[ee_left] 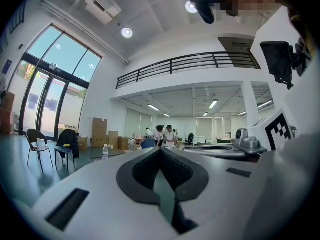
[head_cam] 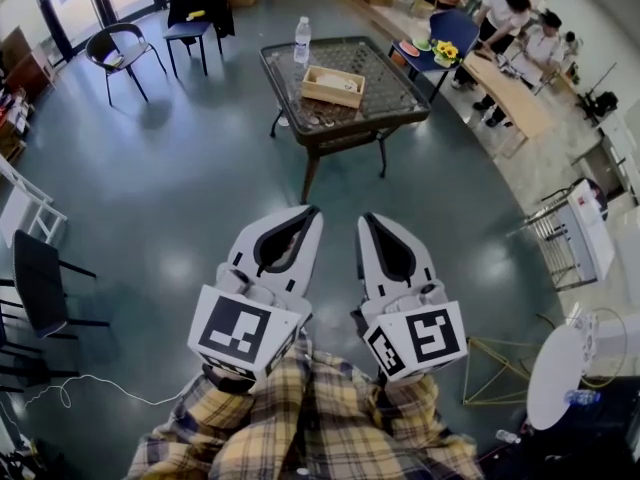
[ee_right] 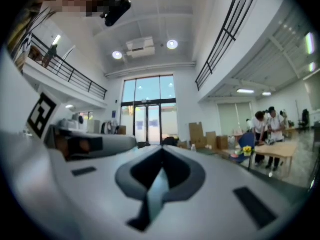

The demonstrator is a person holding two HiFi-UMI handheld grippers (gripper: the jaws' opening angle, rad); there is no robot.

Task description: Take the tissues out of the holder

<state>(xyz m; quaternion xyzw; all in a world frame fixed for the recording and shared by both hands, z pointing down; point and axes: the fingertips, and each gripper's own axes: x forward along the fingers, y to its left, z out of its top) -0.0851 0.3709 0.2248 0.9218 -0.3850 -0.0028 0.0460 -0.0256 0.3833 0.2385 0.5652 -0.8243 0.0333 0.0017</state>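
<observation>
Plainly short of the work yet. Closest in: plaid sleeves, and ahead of them the left gripper and right gripper, side by side, held level, pointing forward over bare floor. Both with jaws pressed together tip to tip and nothing between them, as read in each gripper view, with only floor showing through the slot behind the tips.

Further out, well apart from both tools: a dark lattice-topped table. On it, near the middle, the wooden holder, a shallow open tray with the white tissues lying inside toward its right end; a water bottle standing just beyond, at the far edge.

Holder dead ahead of the pair, on a line running between the two tips, so neither hand clearly nearer. Long side set crosswise to the approach, a touch skewed.

Judged: approach only, no reach begun, and jaws to be opened before any pinch.

Farthest off, to the right, people at a long wooden desk; far left, two chairs.
</observation>
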